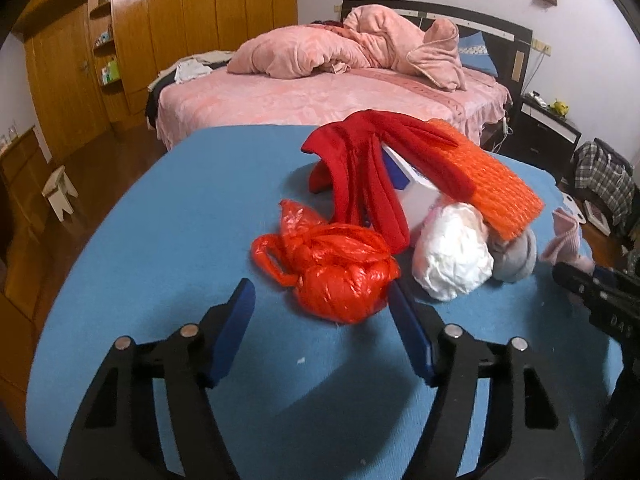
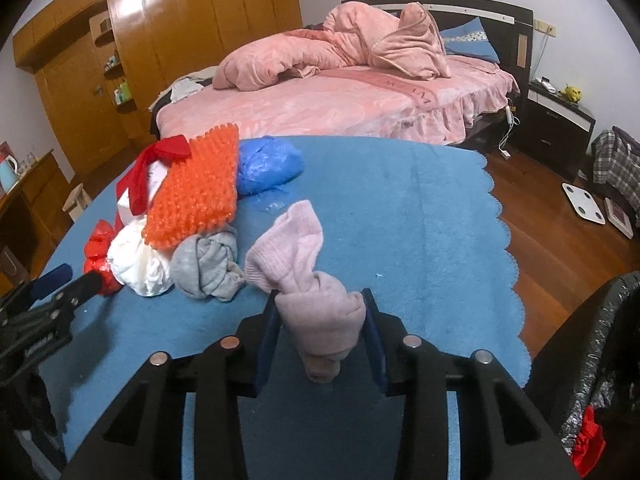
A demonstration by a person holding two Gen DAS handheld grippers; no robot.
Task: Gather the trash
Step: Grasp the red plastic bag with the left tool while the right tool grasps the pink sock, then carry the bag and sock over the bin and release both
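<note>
A: What is the right gripper [image 2: 320, 316] doing?
B: Its fingers are clamped on the pink sock [image 2: 308, 280], which sits low over the blue cloth [image 2: 400, 208].
A: And the left gripper [image 1: 322, 300]?
B: Spread wide, holding nothing, with the red bag [image 1: 332, 272] lying on the cloth just ahead between its fingers.
A: Other trash?
B: A white wad [image 1: 452, 256] and grey sock [image 1: 516, 256] beside the bag.

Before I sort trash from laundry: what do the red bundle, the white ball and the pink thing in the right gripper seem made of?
Red bundle: thin glossy plastic film, by its crinkles, shine and knotted loop handle.
White ball: matte, sharply creased, probably crumpled paper or tissue; thin plastic is possible.
Pink thing in the right gripper: soft ribbed knit, matte, likely a sock.
</note>
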